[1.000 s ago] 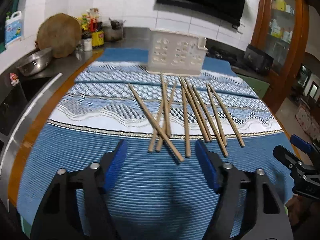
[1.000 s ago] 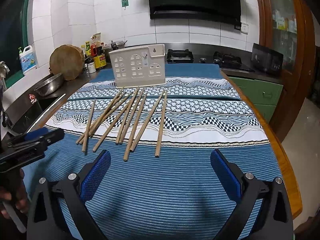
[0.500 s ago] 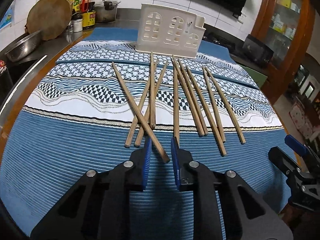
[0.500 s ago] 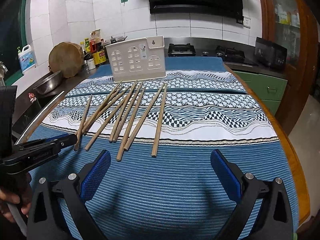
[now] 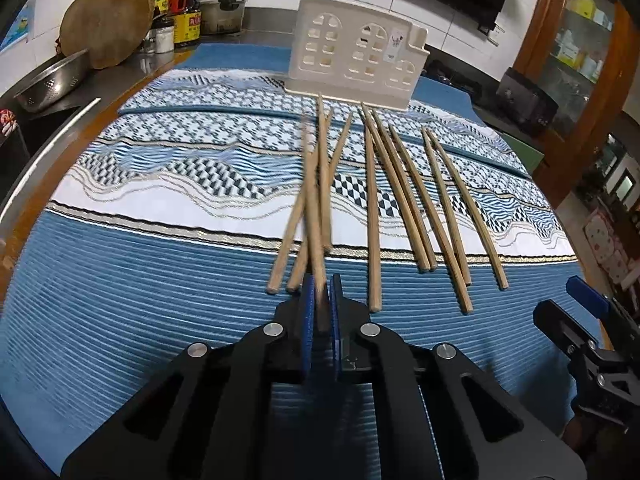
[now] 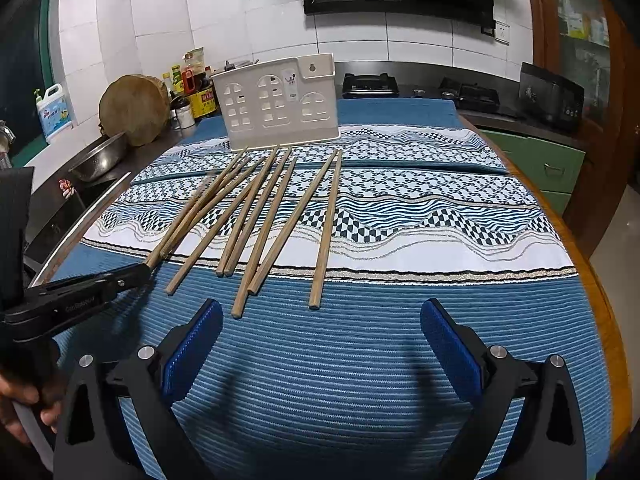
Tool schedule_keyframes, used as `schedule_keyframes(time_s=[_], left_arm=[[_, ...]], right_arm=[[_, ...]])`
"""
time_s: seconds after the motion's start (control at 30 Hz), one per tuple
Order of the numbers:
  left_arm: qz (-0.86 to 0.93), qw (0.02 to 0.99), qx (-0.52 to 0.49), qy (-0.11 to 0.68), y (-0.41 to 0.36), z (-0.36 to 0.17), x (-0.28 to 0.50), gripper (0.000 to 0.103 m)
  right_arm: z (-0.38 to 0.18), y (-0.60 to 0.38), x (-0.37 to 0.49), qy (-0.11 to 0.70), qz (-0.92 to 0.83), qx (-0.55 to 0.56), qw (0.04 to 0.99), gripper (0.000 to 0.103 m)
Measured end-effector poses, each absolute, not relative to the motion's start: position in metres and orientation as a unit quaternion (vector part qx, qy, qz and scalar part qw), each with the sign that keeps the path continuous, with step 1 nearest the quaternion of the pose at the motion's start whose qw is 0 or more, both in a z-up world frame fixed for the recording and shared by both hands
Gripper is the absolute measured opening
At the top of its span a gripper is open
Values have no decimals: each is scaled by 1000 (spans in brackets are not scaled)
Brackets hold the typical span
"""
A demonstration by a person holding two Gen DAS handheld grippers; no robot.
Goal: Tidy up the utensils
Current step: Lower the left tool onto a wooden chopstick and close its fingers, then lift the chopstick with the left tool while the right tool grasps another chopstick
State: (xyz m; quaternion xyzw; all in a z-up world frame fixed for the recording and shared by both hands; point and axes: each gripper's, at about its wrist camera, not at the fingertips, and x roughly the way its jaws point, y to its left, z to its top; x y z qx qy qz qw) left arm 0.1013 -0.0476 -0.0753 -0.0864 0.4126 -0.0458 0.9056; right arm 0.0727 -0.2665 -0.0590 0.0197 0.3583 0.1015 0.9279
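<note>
Several wooden chopsticks lie fanned out on a blue patterned cloth, pointing toward a white plastic utensil holder at the far edge. My left gripper is shut on the near end of one chopstick, which is blurred and lifted above the leftmost ones. In the right wrist view my left gripper shows at the left, holding that chopstick. My right gripper is open and empty over the near cloth, short of the chopsticks and the holder.
A steel bowl, a round wooden board and sauce bottles stand on the counter at the left. A stove and a black appliance are at the back right. The table's right edge is near.
My left gripper moved forward to the leftmost chopsticks, closed from wide open onto one and swung it up straighter. My right gripper stayed open and barely moved.
</note>
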Motion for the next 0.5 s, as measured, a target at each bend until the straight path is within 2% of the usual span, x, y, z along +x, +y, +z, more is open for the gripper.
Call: schedule_keyframes(time_s=[0.5], left_arm=[[-38,908,-56,413,2,-74,121,6]], right_arm=[[-69,-261,96,391,103,25,914,94]])
